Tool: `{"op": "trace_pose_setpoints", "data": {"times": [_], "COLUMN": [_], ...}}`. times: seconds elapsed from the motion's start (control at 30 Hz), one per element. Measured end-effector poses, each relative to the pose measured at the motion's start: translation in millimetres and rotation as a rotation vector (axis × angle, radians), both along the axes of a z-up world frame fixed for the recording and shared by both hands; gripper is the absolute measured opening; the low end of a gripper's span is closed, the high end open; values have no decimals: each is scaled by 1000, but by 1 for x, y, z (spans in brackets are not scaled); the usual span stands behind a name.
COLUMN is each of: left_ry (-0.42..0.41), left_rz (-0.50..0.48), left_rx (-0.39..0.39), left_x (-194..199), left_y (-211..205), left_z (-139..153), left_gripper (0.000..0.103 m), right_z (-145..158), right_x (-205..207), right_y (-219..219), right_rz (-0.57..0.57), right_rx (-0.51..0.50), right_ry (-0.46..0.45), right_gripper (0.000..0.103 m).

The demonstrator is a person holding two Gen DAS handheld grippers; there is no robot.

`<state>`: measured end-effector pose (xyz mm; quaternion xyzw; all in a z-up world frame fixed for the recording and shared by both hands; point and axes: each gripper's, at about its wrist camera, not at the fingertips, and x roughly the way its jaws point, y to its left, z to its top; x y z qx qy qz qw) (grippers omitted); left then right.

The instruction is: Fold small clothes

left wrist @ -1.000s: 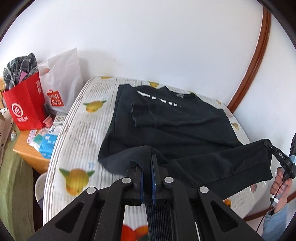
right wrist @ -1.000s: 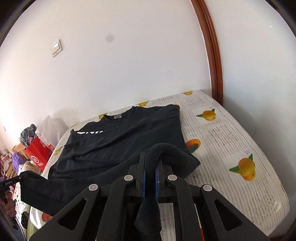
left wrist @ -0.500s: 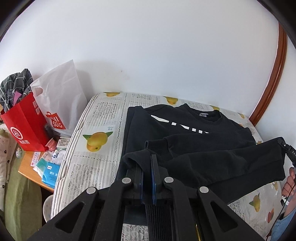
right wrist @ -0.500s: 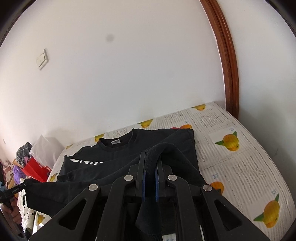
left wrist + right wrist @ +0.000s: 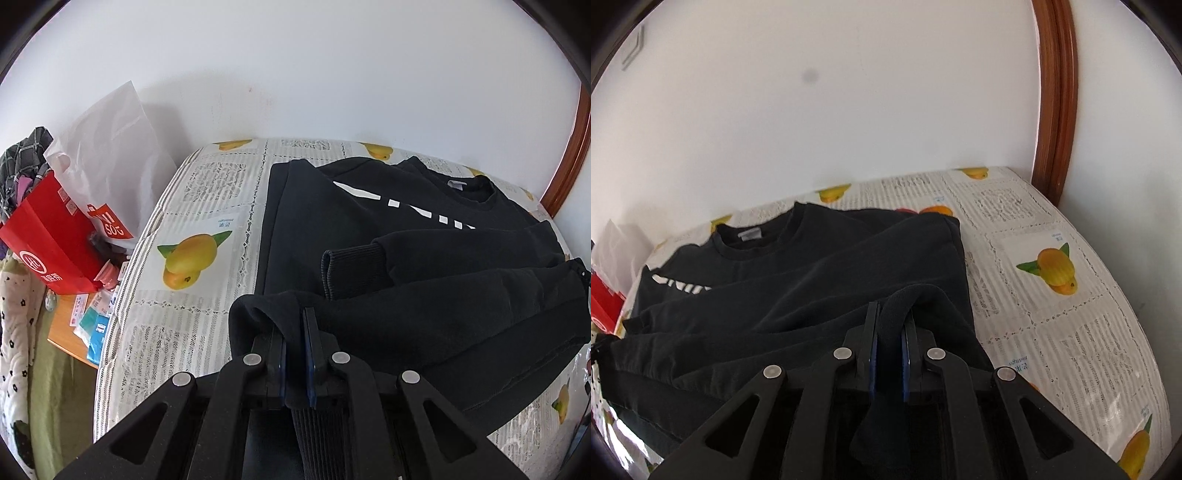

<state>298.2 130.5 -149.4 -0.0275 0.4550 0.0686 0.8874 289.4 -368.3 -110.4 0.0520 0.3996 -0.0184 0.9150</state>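
A black sweatshirt (image 5: 406,229) with white lettering lies flat on the bed, collar toward the wall, one sleeve cuff (image 5: 351,266) folded across its chest. Its bottom hem is lifted and stretched between my two grippers, over the lower body. My left gripper (image 5: 294,321) pinches the hem's left corner. Its jaws are just starting to open, with the cloth still between the pads. In the right wrist view the sweatshirt (image 5: 812,280) fills the left half. My right gripper (image 5: 891,314) is shut on the hem's right corner, which bulges up between the fingers.
The bed cover (image 5: 207,221), printed with mangoes, runs to the white wall. A red paper bag (image 5: 48,240) and a white plastic bag (image 5: 107,158) stand left of the bed above a wooden stand (image 5: 66,332) with packets. A brown door frame (image 5: 1052,110) rises at the right.
Both grippers have carried the lifted hem forward toward the collar and lower. The hem now hangs over the sweatshirt's middle, where it was near the bed's front edge.
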Motion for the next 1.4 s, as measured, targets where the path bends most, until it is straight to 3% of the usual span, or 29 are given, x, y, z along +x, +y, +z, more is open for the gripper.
{"op": "trace_pose_setpoints", "data": {"times": [0.07, 0.17, 0.23, 0.3, 0.53, 0.7, 0.97, 1.3, 1.37, 1.4], "left_ry": [17, 17, 21, 22, 20, 52, 54, -9, -9, -9], "left_rz": [-9, -20, -29, -40, -49, 5, 55, 57, 54, 55], "left_rx": [-7, -5, -22, -40, -64, -215, -326, -298, -254, -237], "left_x": [-1, -8, -17, -27, -79, -114, -119, -95, -92, -92], "left_y": [-2, -3, -3, -3, 2, 20, 35, 33, 28, 27], "left_z": [-2, -1, 1, 3, -1, -25, -45, -48, -49, -49], "left_gripper": [11, 22, 40, 49, 57, 58, 59, 61, 60, 60], "right_z": [-6, 1, 12, 23, 17, -10, -18, -31, -31, -30], "right_x": [1, -17, -34, -58, -103, -107, -96, -76, -75, -75], "right_y": [-1, -6, -11, -18, -43, -57, -65, -59, -56, -52], "right_rz": [11, 28, 15, 27, 12, -7, -48, -48, -46, -35], "right_rx": [-15, -2, 6, 31, -10, 59, 112, 83, 70, 69], "right_ry": [42, 52, 30, -12, 38, 111, 108, 139, 126, 120], "right_gripper": [9, 18, 41, 45, 45, 45, 45, 46, 40, 32]}}
